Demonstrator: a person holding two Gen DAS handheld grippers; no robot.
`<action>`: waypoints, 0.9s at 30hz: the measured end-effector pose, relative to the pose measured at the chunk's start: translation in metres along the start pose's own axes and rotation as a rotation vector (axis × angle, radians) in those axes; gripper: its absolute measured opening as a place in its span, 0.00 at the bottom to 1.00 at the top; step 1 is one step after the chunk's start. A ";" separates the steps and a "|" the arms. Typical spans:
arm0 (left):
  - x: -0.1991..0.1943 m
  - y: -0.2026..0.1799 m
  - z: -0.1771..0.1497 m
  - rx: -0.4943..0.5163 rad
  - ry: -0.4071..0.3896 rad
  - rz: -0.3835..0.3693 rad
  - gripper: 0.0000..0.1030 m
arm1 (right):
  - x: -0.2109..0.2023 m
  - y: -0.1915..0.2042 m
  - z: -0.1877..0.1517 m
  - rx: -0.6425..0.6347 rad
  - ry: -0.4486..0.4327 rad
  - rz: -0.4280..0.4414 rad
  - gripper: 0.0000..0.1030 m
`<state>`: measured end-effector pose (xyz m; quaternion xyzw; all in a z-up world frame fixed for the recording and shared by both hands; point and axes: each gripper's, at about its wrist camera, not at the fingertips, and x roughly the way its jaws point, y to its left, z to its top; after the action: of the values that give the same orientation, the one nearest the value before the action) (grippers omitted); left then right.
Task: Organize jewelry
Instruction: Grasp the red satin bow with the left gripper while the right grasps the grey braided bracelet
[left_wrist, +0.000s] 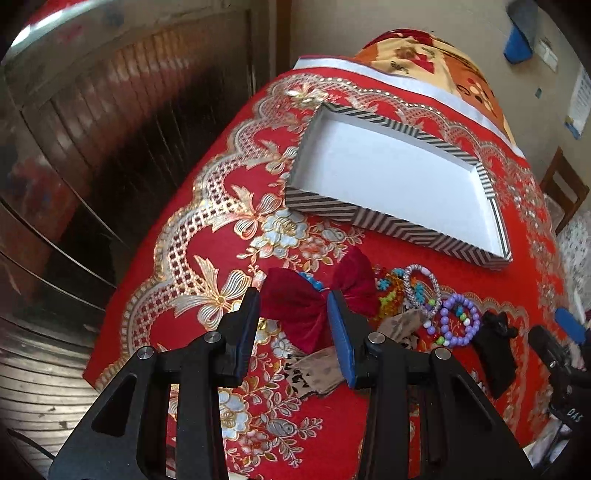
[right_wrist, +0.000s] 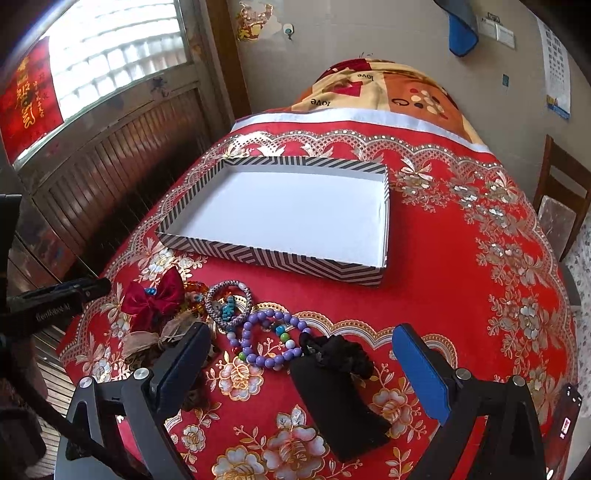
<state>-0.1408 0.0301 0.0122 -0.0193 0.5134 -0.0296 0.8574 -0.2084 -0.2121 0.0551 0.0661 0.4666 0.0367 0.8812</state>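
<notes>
Jewelry and hair pieces lie in a loose cluster on the red tablecloth with gold and silver floral embossing (right_wrist: 443, 280), near the table's front edge and toward its left side as the right wrist view shows it. Largest on the cloth is the shallow rectangular box with black-and-white chevron walls and a plain white floor (right_wrist: 280, 210), set at the middle of the table behind the cluster; nothing lies in it.

Next in size, a flat black fabric pouch with a ruffled black top (right_wrist: 332, 391) lies nearest the front edge, between the spread fingers of the right gripper (right_wrist: 301, 363), whose jaws stand wide apart and hold nothing. Whether its pads touch the pouch cannot be told.

A dark red velvet bow (left_wrist: 314, 299) sits at the left end of the cluster. The left gripper (left_wrist: 293, 321) hangs over it with jaws parted, one finger on each side of the bow's middle; the pads do not visibly press on it. A beige printed ribbon piece (left_wrist: 317, 373) lies under the bow.

Between bow and pouch lie a purple bead bracelet with green and white beads (right_wrist: 269, 343), a grey-and-white woven bangle (right_wrist: 229, 299) and, smallest, amber and turquoise bead pieces (right_wrist: 194, 291).
</notes>
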 end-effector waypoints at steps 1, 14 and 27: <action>0.002 0.004 0.001 -0.011 0.013 -0.010 0.36 | 0.001 -0.001 0.000 0.001 0.002 0.002 0.95; 0.032 -0.008 0.006 0.069 0.123 -0.133 0.40 | 0.032 -0.010 0.007 0.015 0.071 0.098 0.69; 0.070 -0.021 0.011 0.212 0.209 -0.178 0.42 | 0.114 0.027 0.027 -0.120 0.210 0.176 0.52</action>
<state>-0.0984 0.0042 -0.0430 0.0291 0.5900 -0.1614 0.7905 -0.1224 -0.1730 -0.0191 0.0496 0.5457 0.1486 0.8232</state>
